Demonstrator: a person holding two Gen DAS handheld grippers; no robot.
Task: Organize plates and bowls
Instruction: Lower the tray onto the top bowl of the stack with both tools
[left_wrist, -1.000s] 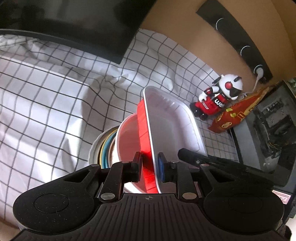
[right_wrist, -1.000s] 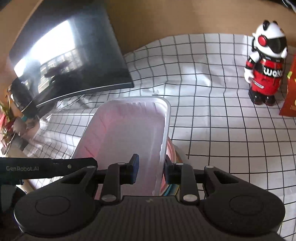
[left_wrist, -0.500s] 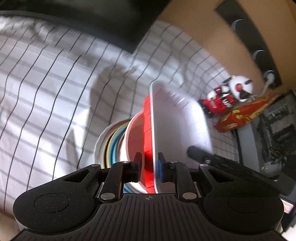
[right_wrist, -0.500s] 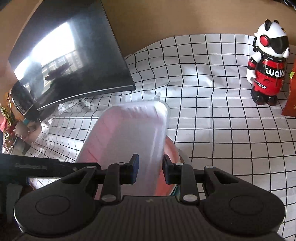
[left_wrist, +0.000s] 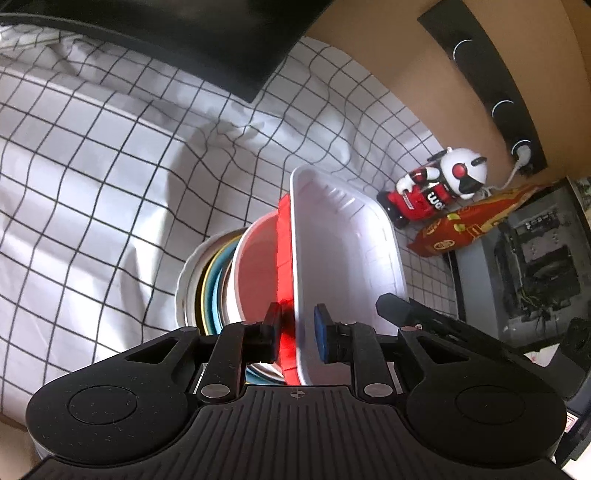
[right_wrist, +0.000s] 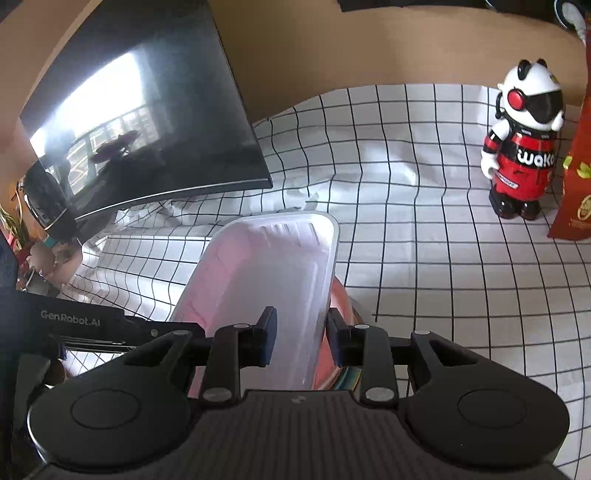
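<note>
White tray (left_wrist: 343, 254) looks light, thin, flexy; left gripper (left_wrist: 297, 334) and right gripper (right_wrist: 300, 334) both pinch opposite rims, best hold.

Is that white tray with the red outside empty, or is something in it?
Empty: the white tray shows only its bare ribbed inside in both views.

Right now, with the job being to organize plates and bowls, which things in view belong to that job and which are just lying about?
Belong to the job:
- red rectangular plastic tray with white inside
- pink round bowl
- stack of round bowls, white outermost

Just lying about:
- red-and-white panda robot toy
- red snack packet
- black curved monitor
- checked white cloth
</note>
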